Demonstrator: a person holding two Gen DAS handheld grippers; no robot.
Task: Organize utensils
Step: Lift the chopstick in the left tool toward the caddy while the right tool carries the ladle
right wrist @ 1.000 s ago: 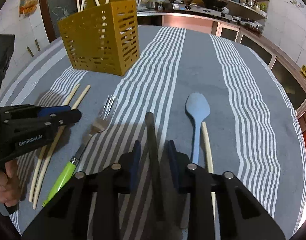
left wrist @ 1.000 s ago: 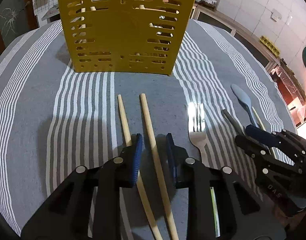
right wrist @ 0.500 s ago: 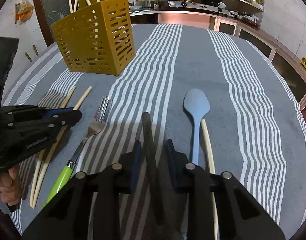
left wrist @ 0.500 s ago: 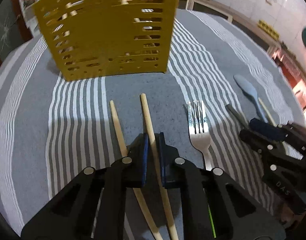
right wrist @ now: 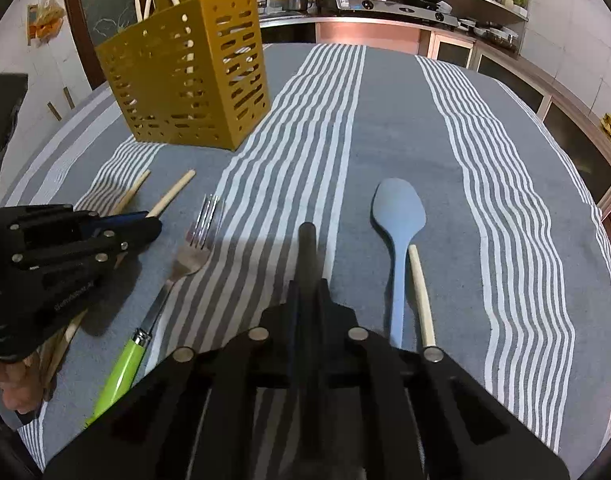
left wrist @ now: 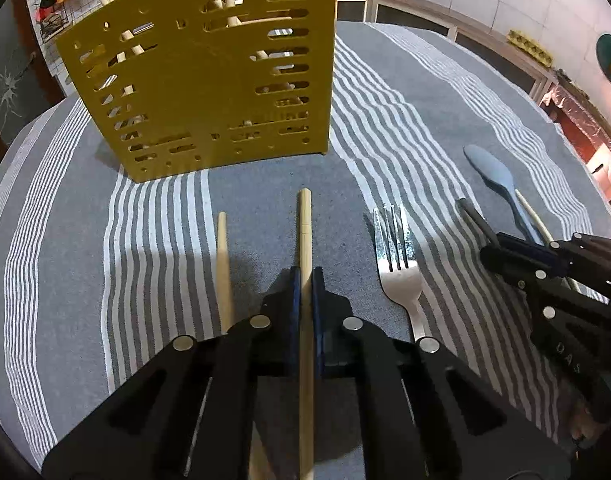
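Note:
My left gripper [left wrist: 304, 280] is closing, its blue pads pressed on a wooden chopstick [left wrist: 304, 224] that points at the yellow slotted utensil holder [left wrist: 201, 80]. A second chopstick [left wrist: 224, 264] lies just left of it on the cloth. My right gripper [right wrist: 307, 286] is closing too, and its pads pinch a dark rod-like utensil handle [right wrist: 307, 248]. In the right wrist view the left gripper [right wrist: 155, 226] is low on the left and the holder [right wrist: 185, 76] stands beyond it with several sticks inside.
A fork [right wrist: 193, 248] with a green handle [right wrist: 121, 368] lies between the two grippers. A blue spoon [right wrist: 399, 220] and a cream stick [right wrist: 419, 296] lie right of the dark handle. The grey striped tablecloth [right wrist: 385, 120] covers a round table; kitchen counters stand behind.
Both grippers have shut: the left onto the right-hand chopstick, the right onto the dark handle. The left gripper has shifted so that the holder looks nearer and tilted.

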